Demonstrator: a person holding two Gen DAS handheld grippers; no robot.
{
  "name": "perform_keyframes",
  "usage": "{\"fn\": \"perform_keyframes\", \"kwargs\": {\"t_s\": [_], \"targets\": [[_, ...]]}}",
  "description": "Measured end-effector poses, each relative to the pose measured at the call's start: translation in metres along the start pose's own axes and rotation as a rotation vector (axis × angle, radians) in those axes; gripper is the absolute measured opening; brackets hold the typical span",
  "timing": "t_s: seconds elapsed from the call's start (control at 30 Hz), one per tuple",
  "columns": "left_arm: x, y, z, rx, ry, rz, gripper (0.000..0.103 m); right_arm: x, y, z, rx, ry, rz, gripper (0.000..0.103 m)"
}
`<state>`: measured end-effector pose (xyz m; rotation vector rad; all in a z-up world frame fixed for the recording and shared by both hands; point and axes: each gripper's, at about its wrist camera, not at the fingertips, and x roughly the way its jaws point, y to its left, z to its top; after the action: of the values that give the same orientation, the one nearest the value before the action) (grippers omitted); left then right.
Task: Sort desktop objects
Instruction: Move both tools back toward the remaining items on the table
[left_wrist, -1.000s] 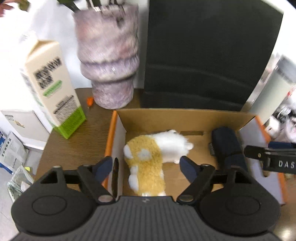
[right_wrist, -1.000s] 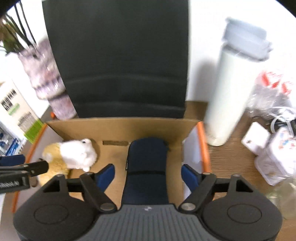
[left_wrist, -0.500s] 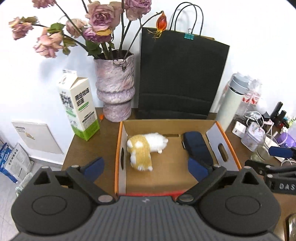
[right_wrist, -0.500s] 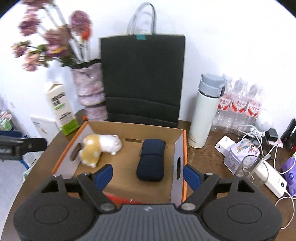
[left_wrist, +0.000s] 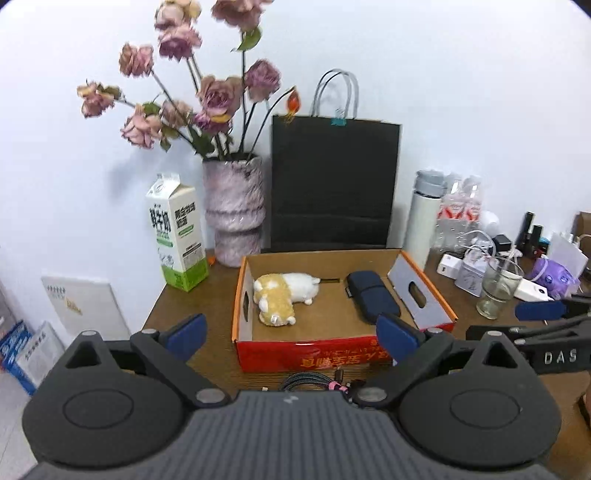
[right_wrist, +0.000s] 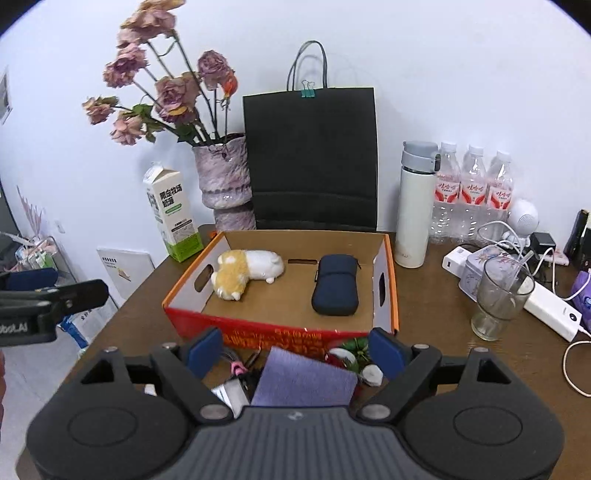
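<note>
Both grippers spread and empty, toy and case lying in the box

The left gripper (left_wrist: 291, 334) hangs above the near edge of the desk (left_wrist: 218, 354), its jaws spread wide with nothing between them. The right gripper (right_wrist: 295, 349) also has its jaws apart and has just been opening them further; no object is pinched, though a purple cloth (right_wrist: 301, 378) and small clutter lie on the desk below them.

The cardboard box (right_wrist: 280, 334), orange-edged with a red front wall, sits in the middle of the desk. Inside it the plush toy (right_wrist: 243, 271), yellow and white, lies on its side towards the left wall, and the dark blue case (right_wrist: 335, 286) lies towards the right wall, the two well apart.

Behind the box stand a milk carton (left_wrist: 177, 232), a vase (left_wrist: 234, 210) of dried roses and a black paper bag (left_wrist: 334, 184). To the right are a white flask (right_wrist: 415, 206), water bottles (right_wrist: 472, 184) and an empty glass (right_wrist: 498, 299)
</note>
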<state>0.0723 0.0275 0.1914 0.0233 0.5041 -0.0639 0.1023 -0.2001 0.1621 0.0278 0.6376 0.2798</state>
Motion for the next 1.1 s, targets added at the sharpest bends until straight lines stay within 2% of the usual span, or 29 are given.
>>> {"fn": "perform_keyframes", "kwargs": {"t_s": [0.1, 0.27, 0.4, 0.47, 0.57, 0.7, 0.77, 0.87, 1.0, 1.1], "targets": [[-0.007, -0.004, -0.023, 0.012, -0.029, -0.001, 0.101, -0.004, 0.001, -0.018, -0.004, -0.027, 0.003, 0.086], [-0.011, -0.006, -0.056, 0.021, -0.021, -0.003, 0.101, -0.006, 0.003, -0.052, -0.01, -0.027, -0.004, 0.086], [-0.022, -0.002, -0.088, 0.017, -0.031, -0.018, 0.103, -0.013, 0.013, -0.083, -0.083, -0.058, -0.044, 0.086], [-0.026, -0.005, -0.105, 0.066, -0.018, -0.024, 0.103, -0.015, 0.014, -0.096, -0.094, -0.052, -0.048, 0.086], [-0.033, -0.007, -0.129, 0.08, -0.008, -0.004, 0.103, -0.019, 0.016, -0.116, -0.099, -0.016, -0.036, 0.086], [-0.057, -0.01, -0.155, 0.046, -0.09, 0.0, 0.103, -0.036, 0.027, -0.144, -0.163, -0.066, -0.051, 0.086], [-0.066, -0.014, -0.163, 0.036, -0.109, -0.007, 0.103, -0.045, 0.031, -0.157, -0.153, -0.088, -0.047, 0.086], [-0.072, -0.014, -0.175, -0.002, -0.109, -0.027, 0.103, -0.051, 0.036, -0.174, -0.121, -0.074, -0.024, 0.087], [-0.081, -0.011, -0.194, -0.06, -0.083, -0.038, 0.103, -0.061, 0.047, -0.195, -0.142, -0.068, -0.041, 0.087], [-0.087, -0.01, -0.208, -0.062, -0.077, -0.034, 0.103, -0.071, 0.046, -0.207, -0.08, -0.067, -0.027, 0.087]]}}
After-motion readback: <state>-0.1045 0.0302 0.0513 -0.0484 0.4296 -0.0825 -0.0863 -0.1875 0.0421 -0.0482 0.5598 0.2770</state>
